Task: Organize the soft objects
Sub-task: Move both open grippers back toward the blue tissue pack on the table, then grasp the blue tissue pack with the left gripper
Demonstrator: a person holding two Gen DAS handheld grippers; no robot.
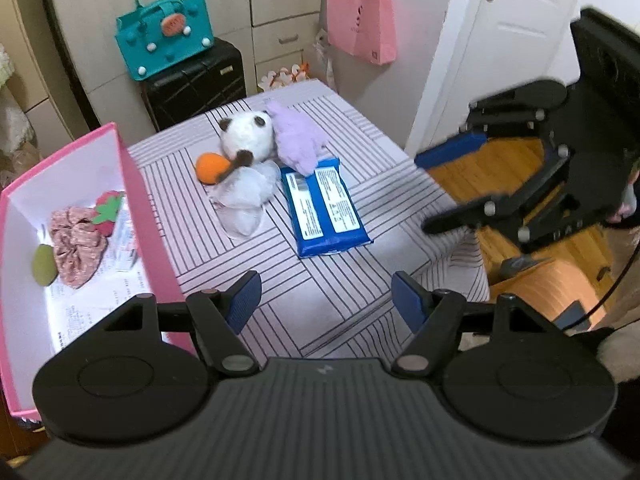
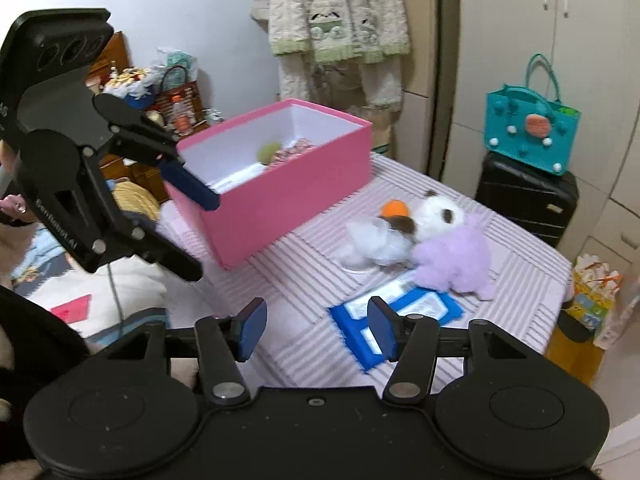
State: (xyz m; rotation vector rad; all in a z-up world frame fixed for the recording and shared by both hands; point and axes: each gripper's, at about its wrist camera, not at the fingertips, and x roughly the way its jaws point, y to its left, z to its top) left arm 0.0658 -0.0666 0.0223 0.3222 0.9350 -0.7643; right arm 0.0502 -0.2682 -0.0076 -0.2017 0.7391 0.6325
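Observation:
A white panda plush (image 1: 244,136) (image 2: 436,212) lies in the middle of the striped table, touching an orange ball (image 1: 212,166) (image 2: 394,208), a purple plush (image 1: 296,136) (image 2: 456,260) and a white crumpled soft thing (image 1: 246,196) (image 2: 372,244). Beside them lies a blue wipes pack (image 1: 324,208) (image 2: 432,306). The pink box (image 1: 132,176) (image 2: 280,200) holds a scrunchie (image 1: 76,244), a felt strawberry (image 1: 108,208) and a green puff (image 1: 43,268). My left gripper (image 1: 326,300) (image 2: 200,236) hovers open near the box, holding nothing. Above the table's near edge my right gripper (image 2: 316,326) (image 1: 436,188) is open and holds nothing.
A teal bag (image 1: 164,32) (image 2: 532,128) sits on a black suitcase (image 1: 192,80) behind the table. A pink paper bag (image 1: 360,20) hangs by the white door (image 1: 500,40). Wooden floor (image 1: 500,160) lies past the table's right edge. Bedding and clutter (image 2: 132,92) sit beyond the box.

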